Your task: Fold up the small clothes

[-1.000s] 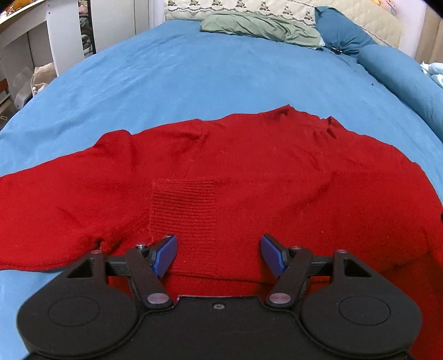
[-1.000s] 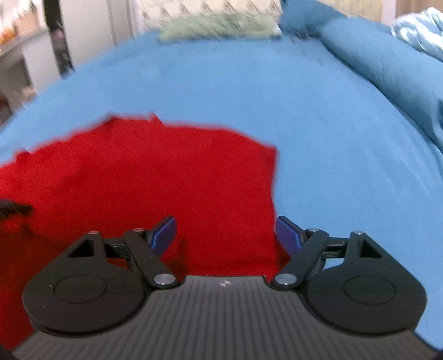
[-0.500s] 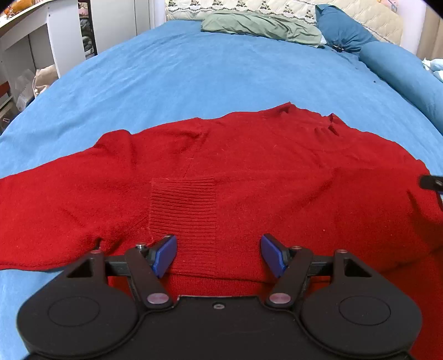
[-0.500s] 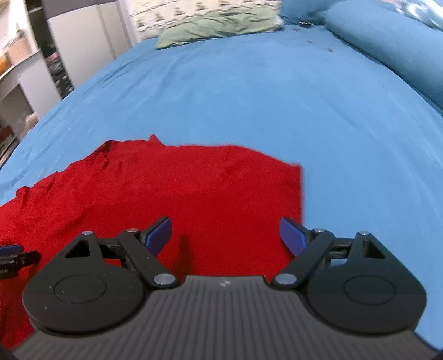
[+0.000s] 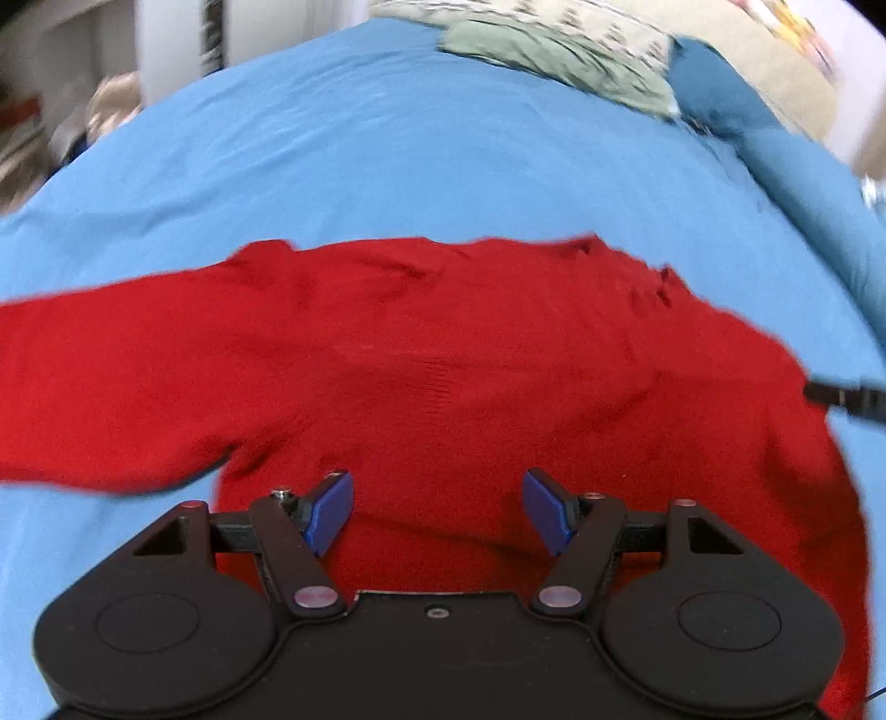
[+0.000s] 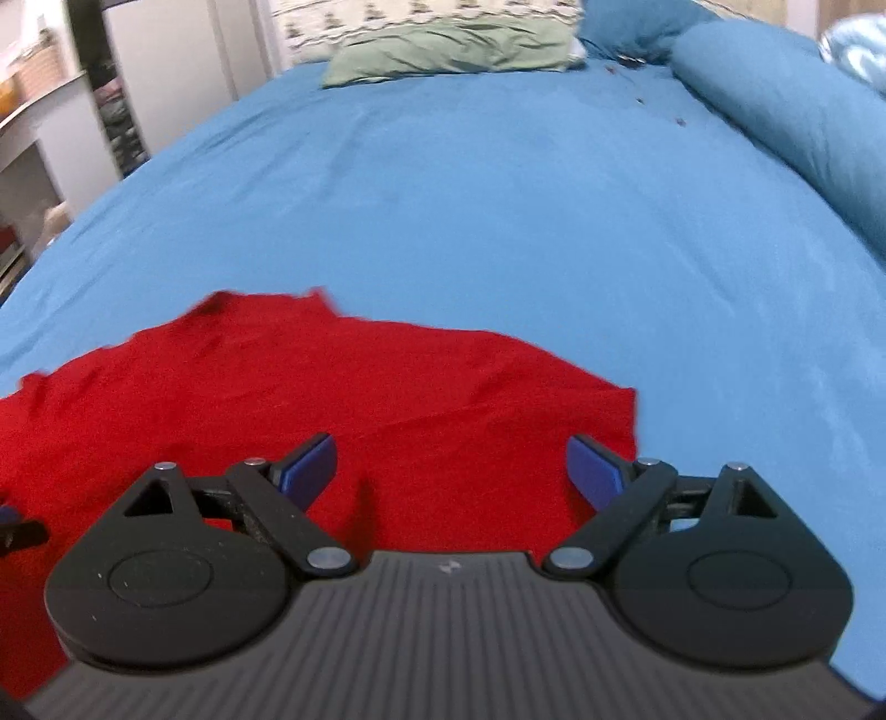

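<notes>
Spread flat across blue bedsheet (image 6: 498,194): red sweater (image 5: 443,360), one sleeve out sideways. Poised above its near hem, left gripper (image 5: 437,512) and right gripper (image 6: 451,471), both released, seemingly choosing pinch points.

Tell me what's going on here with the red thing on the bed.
A person holding a gripper in each hand is partway through folding a red sweater spread on a bed with a blue sheet. The left gripper hovers open over the sweater's near edge, gripping nothing. The right gripper is also open, over the sweater's right end, where a straight edge meets the sheet. One sleeve lies stretched out to the left. A green pillow sits at the far end of the bed.
</notes>
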`<move>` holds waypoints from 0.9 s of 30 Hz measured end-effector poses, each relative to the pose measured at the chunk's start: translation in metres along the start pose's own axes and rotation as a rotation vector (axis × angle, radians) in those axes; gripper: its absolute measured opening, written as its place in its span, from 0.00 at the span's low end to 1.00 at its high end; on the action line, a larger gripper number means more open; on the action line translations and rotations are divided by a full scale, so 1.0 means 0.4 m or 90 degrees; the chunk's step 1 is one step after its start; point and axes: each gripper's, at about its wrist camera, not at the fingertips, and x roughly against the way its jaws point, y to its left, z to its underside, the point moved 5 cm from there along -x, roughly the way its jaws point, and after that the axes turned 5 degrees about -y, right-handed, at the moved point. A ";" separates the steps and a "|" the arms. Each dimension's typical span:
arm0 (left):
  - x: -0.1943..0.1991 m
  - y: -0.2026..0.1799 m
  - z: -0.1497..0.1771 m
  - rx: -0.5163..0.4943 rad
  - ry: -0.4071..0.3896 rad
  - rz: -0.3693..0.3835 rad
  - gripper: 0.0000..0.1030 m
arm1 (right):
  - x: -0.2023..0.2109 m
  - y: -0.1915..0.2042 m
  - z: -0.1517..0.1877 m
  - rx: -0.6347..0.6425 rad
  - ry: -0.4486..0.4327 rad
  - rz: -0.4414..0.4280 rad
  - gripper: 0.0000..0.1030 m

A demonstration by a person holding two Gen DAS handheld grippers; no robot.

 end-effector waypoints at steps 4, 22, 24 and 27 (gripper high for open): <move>0.102 0.118 -0.024 0.075 -0.013 -0.019 0.76 | 0.089 0.140 0.002 0.001 0.021 -0.038 1.00; 0.211 0.824 -0.016 0.330 -0.129 -0.213 0.72 | 0.027 0.552 0.064 0.005 0.040 -0.050 1.00; 0.207 0.846 -0.020 0.332 -0.135 -0.213 0.69 | 0.020 0.573 0.062 0.007 0.037 -0.043 1.00; 0.199 0.851 -0.034 0.319 -0.137 -0.222 0.58 | 0.015 0.591 0.068 0.007 0.035 -0.032 1.00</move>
